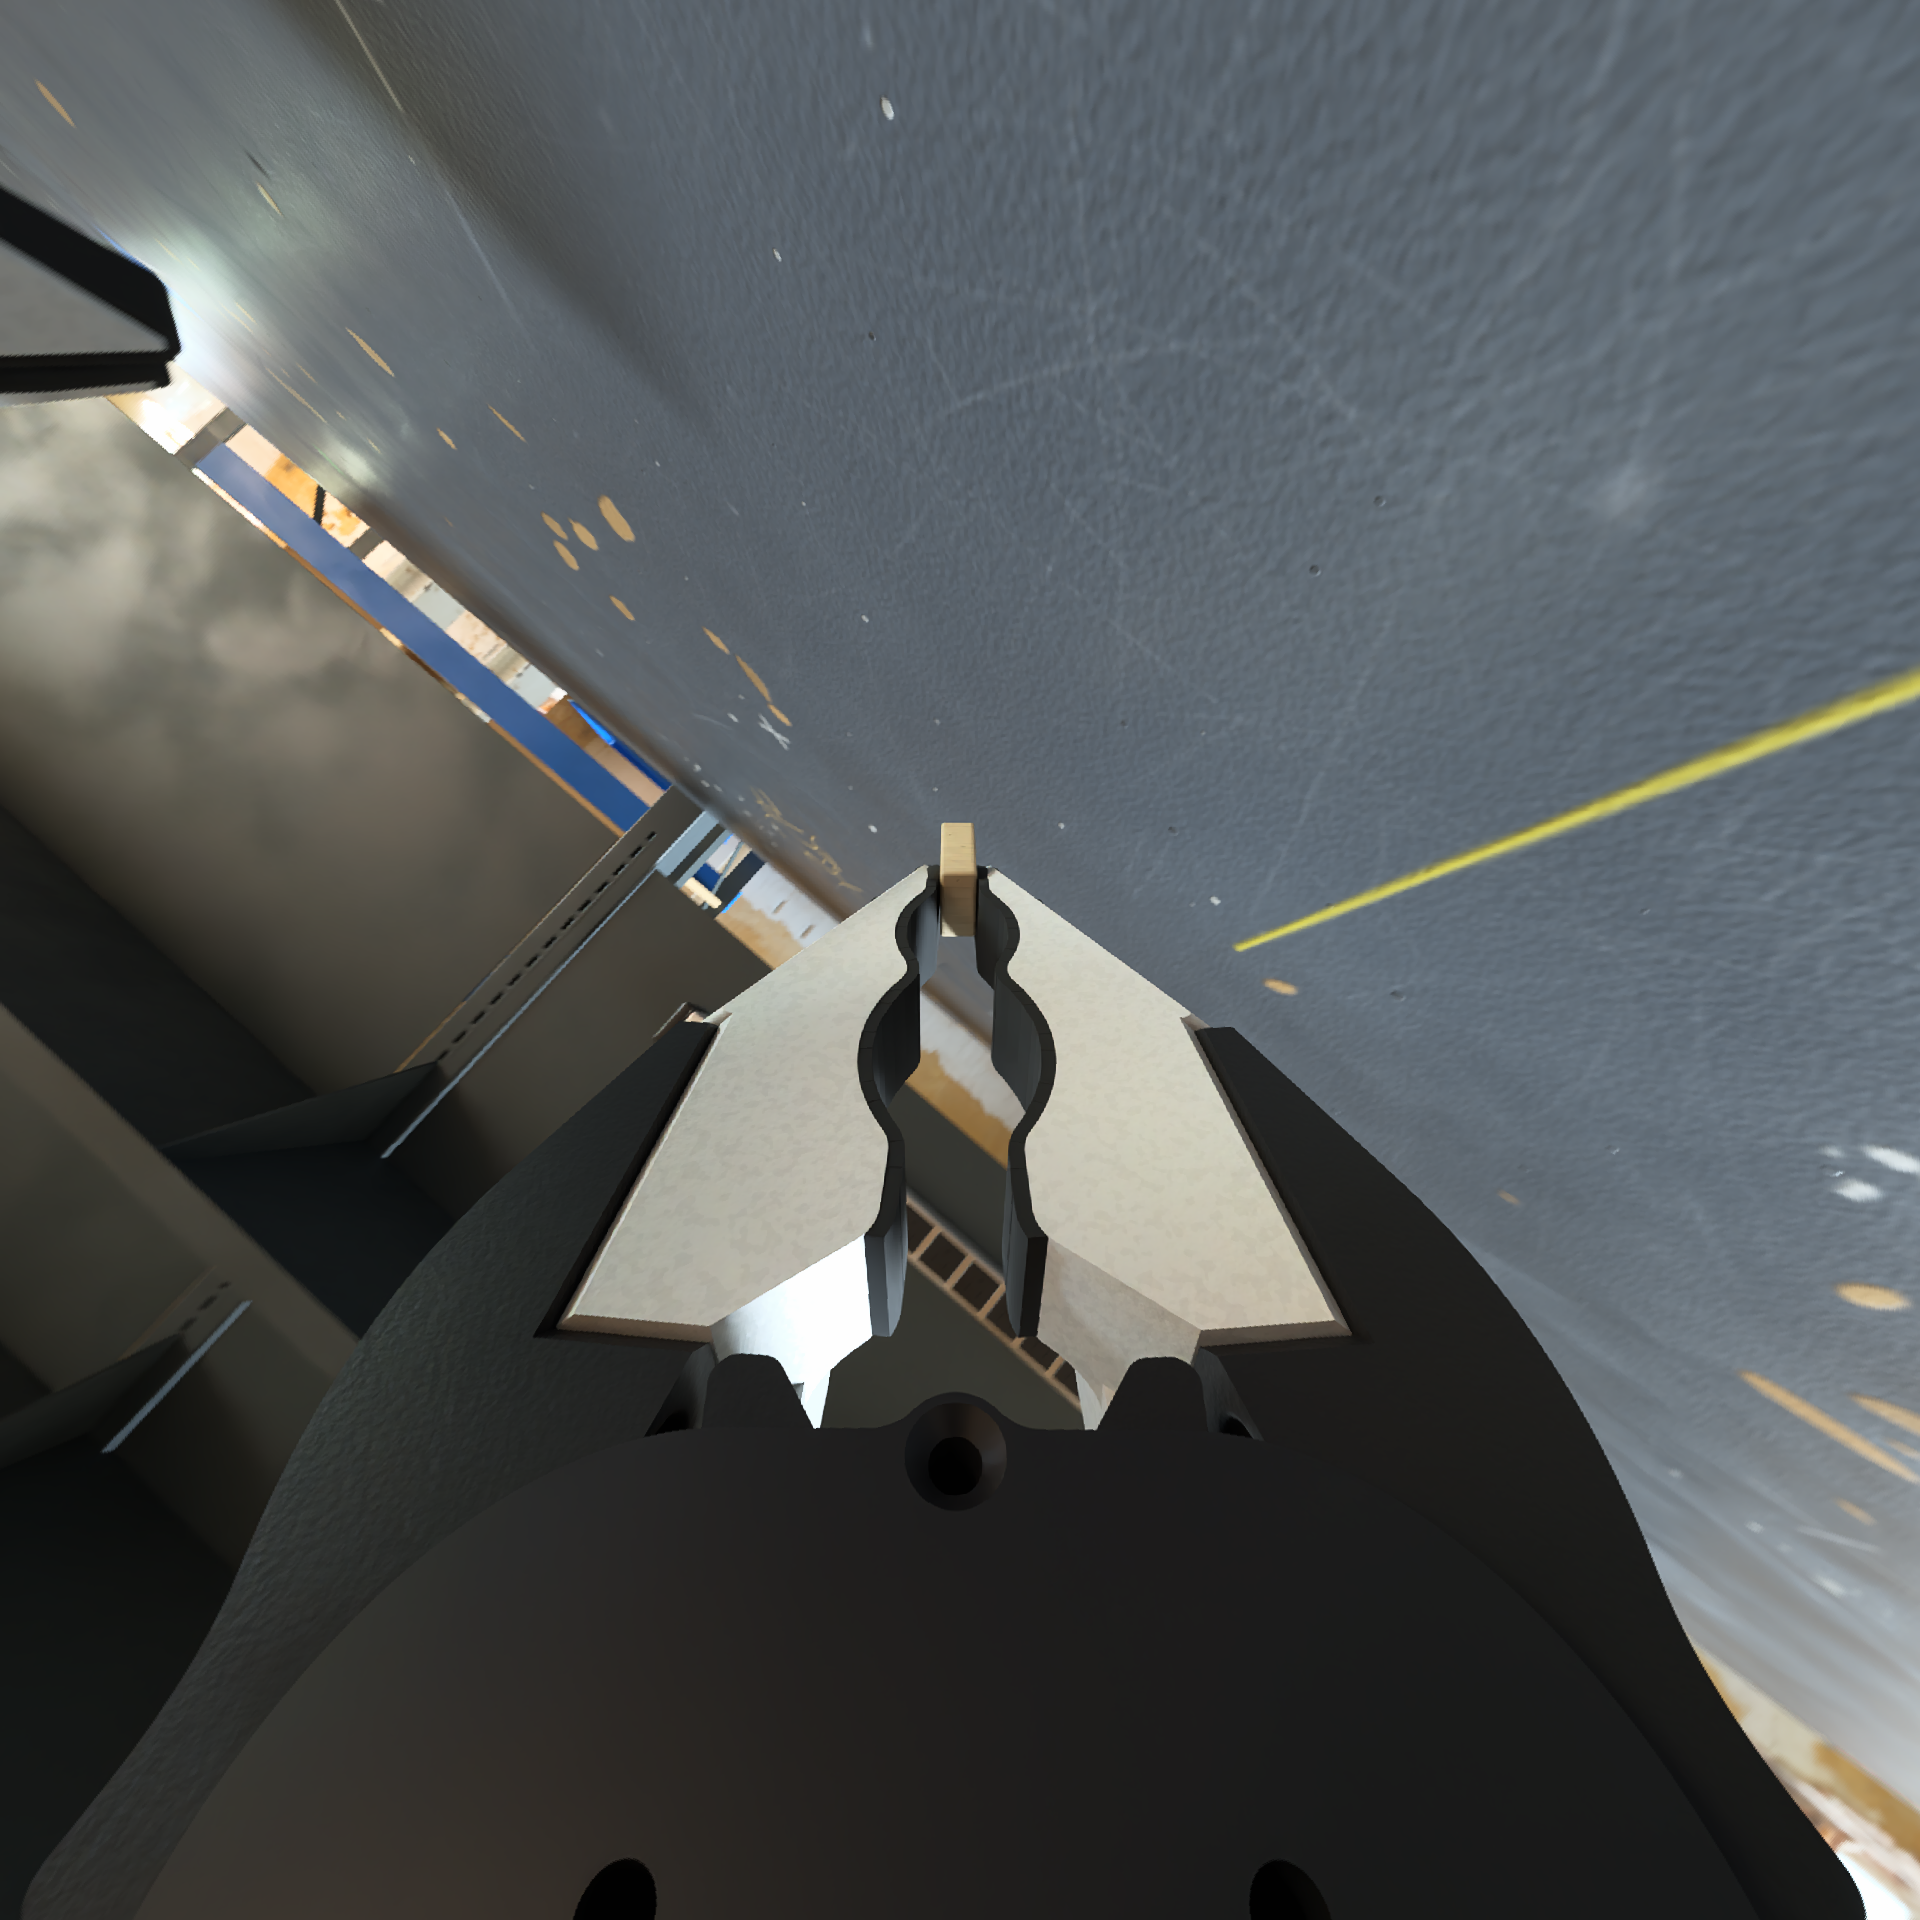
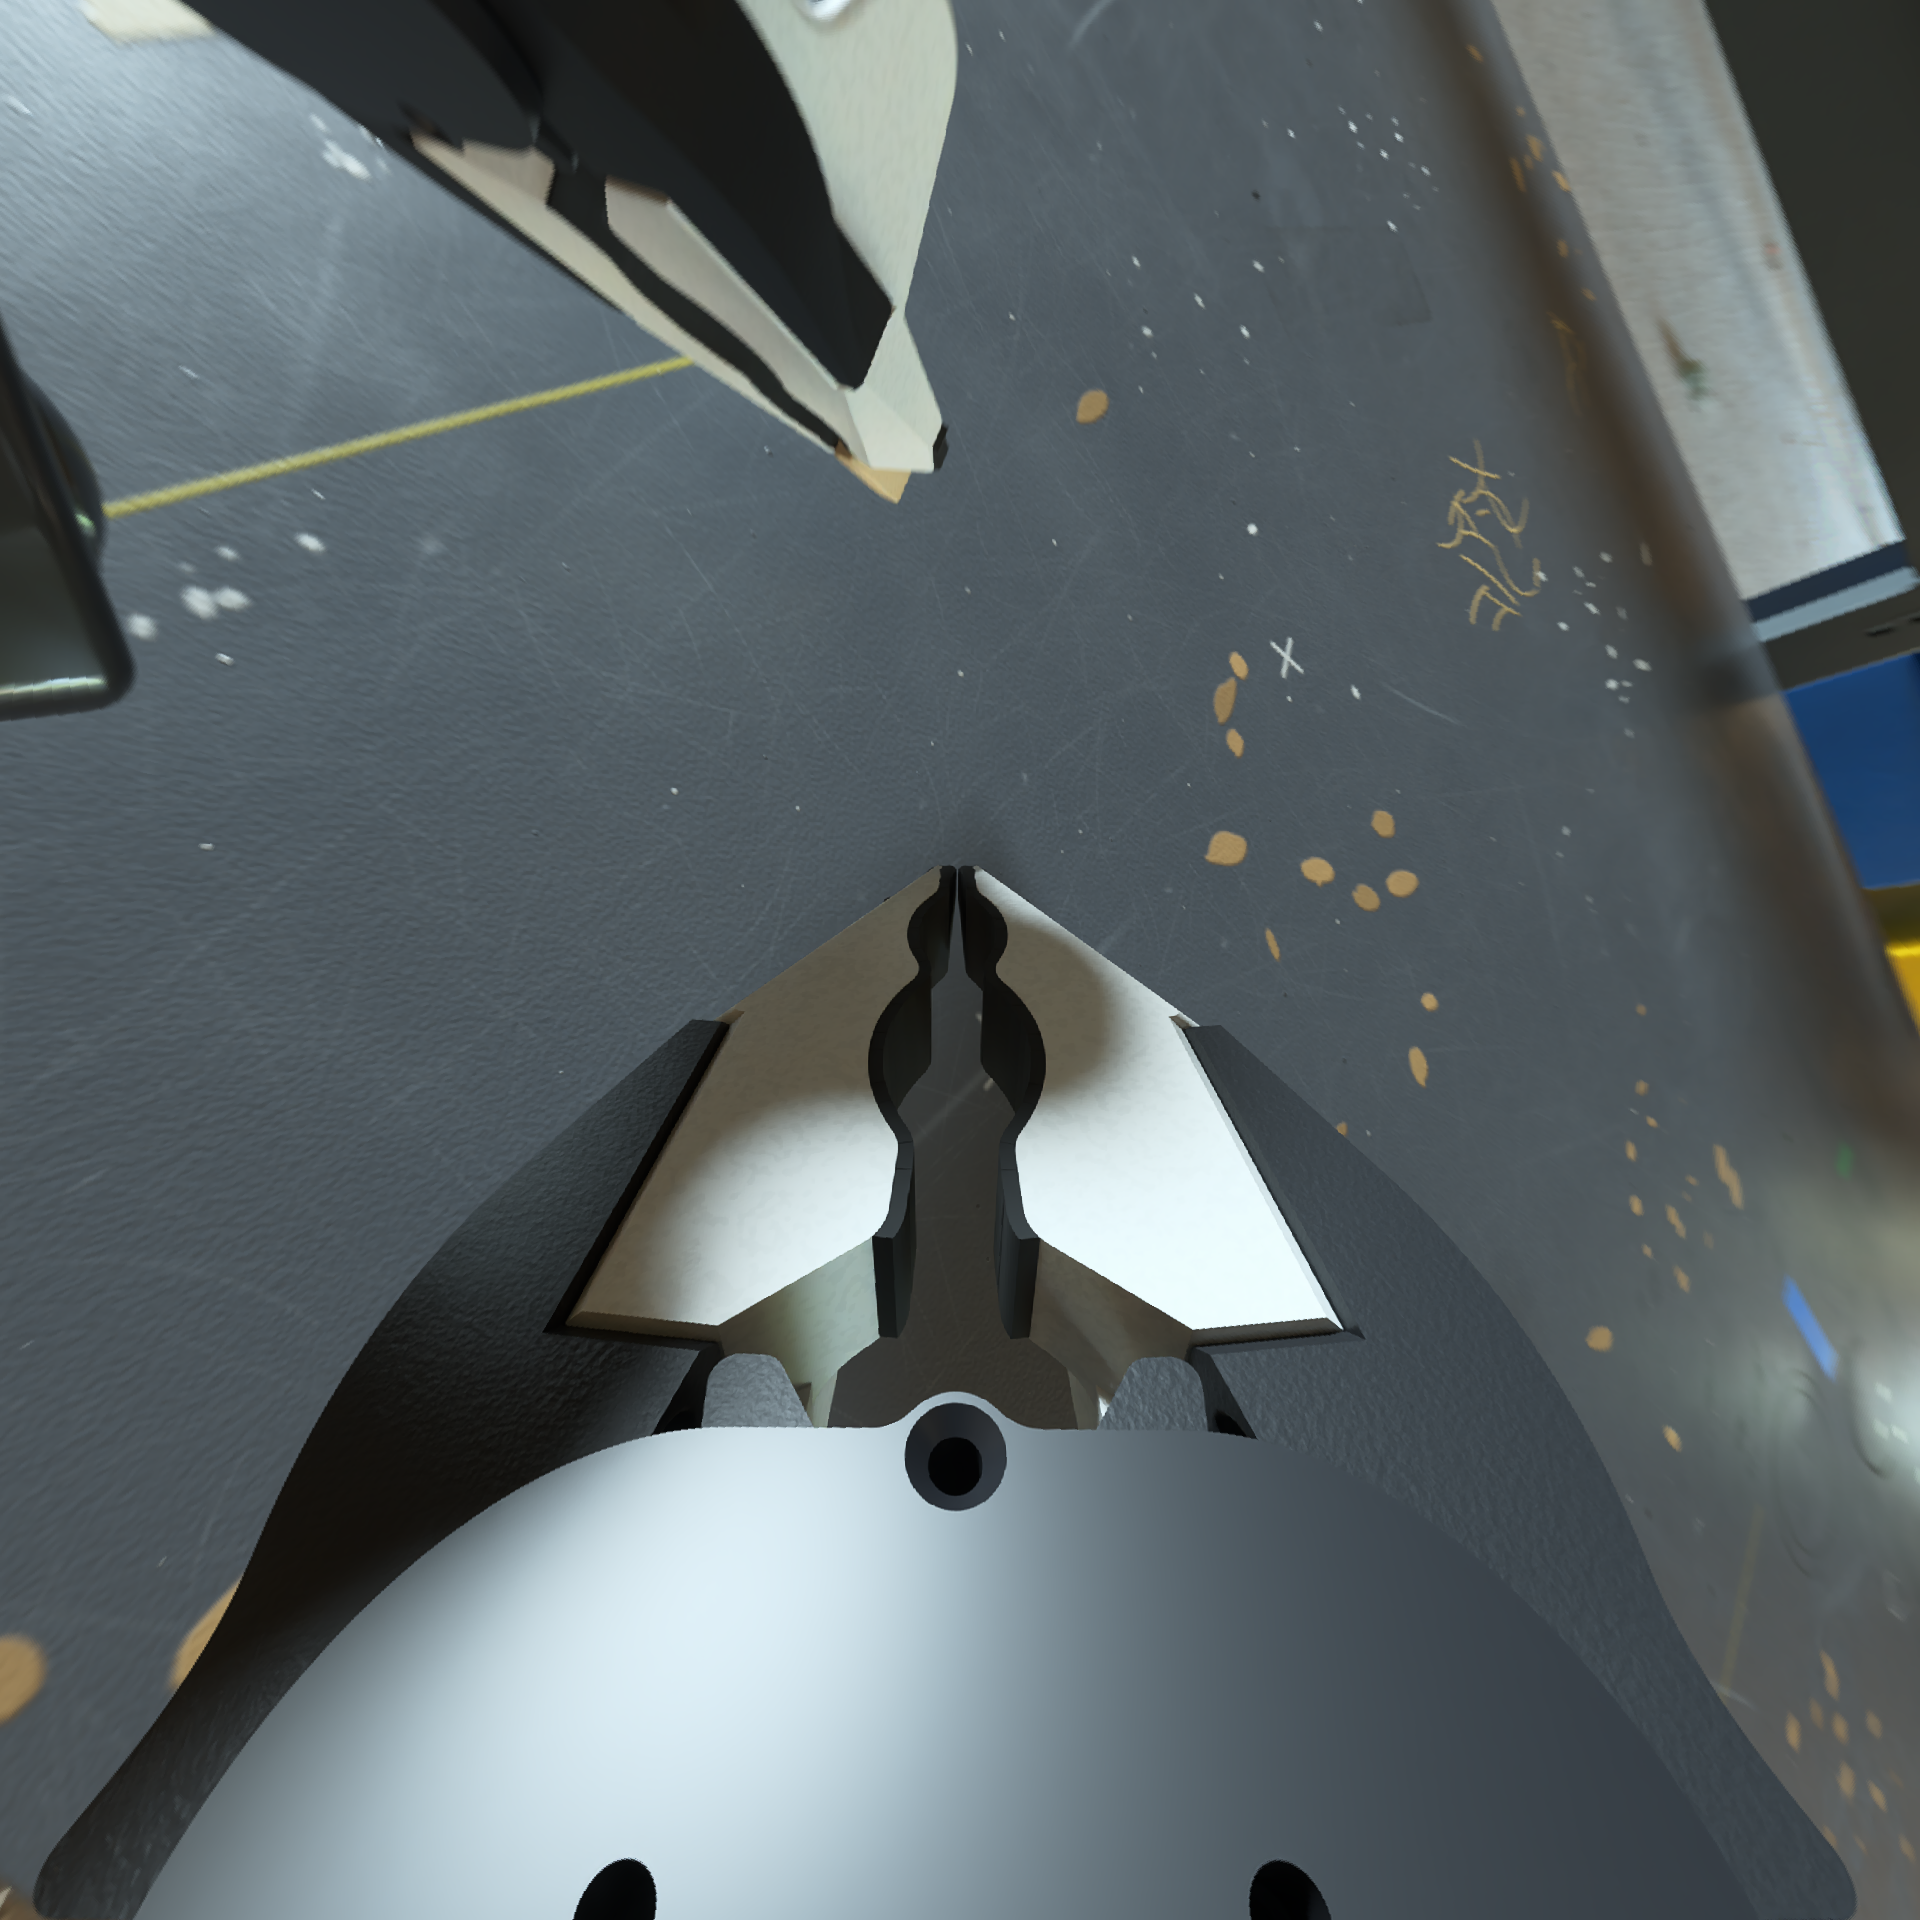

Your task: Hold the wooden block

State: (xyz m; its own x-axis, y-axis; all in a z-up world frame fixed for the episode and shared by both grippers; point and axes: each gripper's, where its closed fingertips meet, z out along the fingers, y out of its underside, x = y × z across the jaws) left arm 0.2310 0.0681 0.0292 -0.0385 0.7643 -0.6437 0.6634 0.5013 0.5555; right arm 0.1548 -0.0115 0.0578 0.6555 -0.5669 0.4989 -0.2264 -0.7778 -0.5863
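Observation:
A small pale wooden block [image 1: 957, 878] is pinched between the tips of my left gripper [image 1: 958, 902], which is shut on it and holds it up off the grey floor [image 1: 1247, 416]. In the right wrist view the left gripper [image 2: 904, 457] shows at the top, coming in from the upper left, with a corner of the block [image 2: 881, 480] sticking out at its tip. My right gripper [image 2: 956, 878] is shut and empty, its tips pressed together, below the left gripper in that view and apart from it.
A yellow line [image 1: 1558, 810] crosses the scuffed, paint-spotted grey floor. Metal shelving [image 1: 540, 935] and a blue beam [image 1: 436, 634] stand at the left in the left wrist view. A dark object [image 2: 52, 582] sits at the left edge of the right wrist view.

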